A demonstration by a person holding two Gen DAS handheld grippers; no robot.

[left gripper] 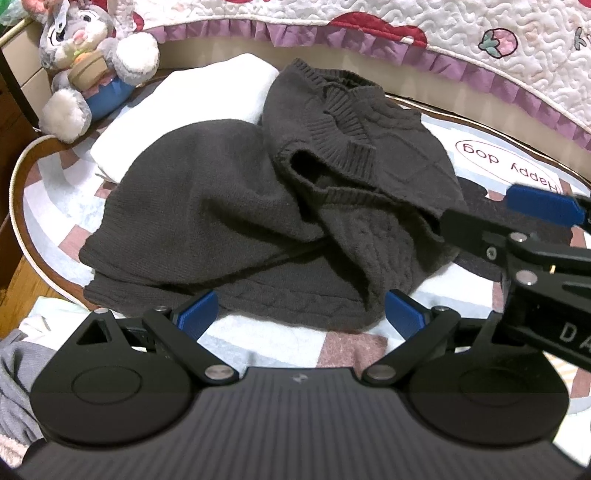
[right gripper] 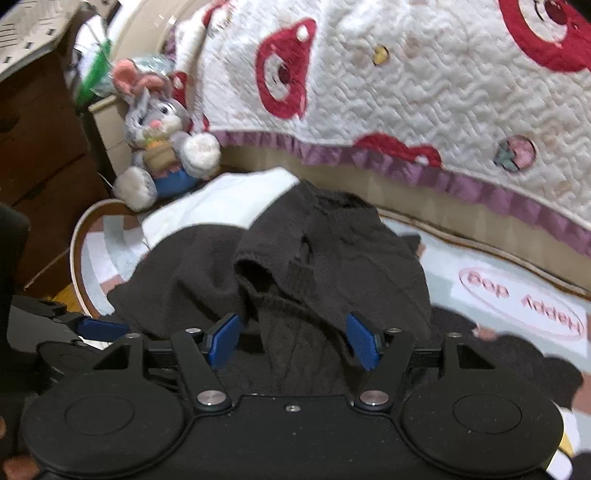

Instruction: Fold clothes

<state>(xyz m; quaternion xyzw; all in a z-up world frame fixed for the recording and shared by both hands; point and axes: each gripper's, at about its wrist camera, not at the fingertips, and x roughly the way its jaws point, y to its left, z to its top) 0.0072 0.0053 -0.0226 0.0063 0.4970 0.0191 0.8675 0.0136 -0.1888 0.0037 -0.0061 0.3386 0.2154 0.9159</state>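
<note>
A dark brown cable-knit sweater point(left gripper: 221, 206) lies crumpled on a patchwork mat point(left gripper: 66, 192), neck opening up and ribbed hem toward me. My left gripper point(left gripper: 301, 314) hovers open just above the near hem, with nothing between its blue pads. In the right wrist view the sweater point(right gripper: 332, 251) fills the middle. My right gripper point(right gripper: 293, 341) stands wide over its right edge, fabric lying between the pads without being pinched. The right gripper's fingers point(left gripper: 465, 229) reach in from the right in the left wrist view. A left pad point(right gripper: 103, 328) shows at the lower left.
A folded white cloth point(left gripper: 207, 96) lies behind the sweater. A plush rabbit point(left gripper: 85, 59) sits at the back left. A quilt with red shapes and a purple frill point(left gripper: 443, 26) hangs along the back. Grey clothing point(left gripper: 14, 387) lies at the near left, brown drawers point(right gripper: 37, 147) beyond.
</note>
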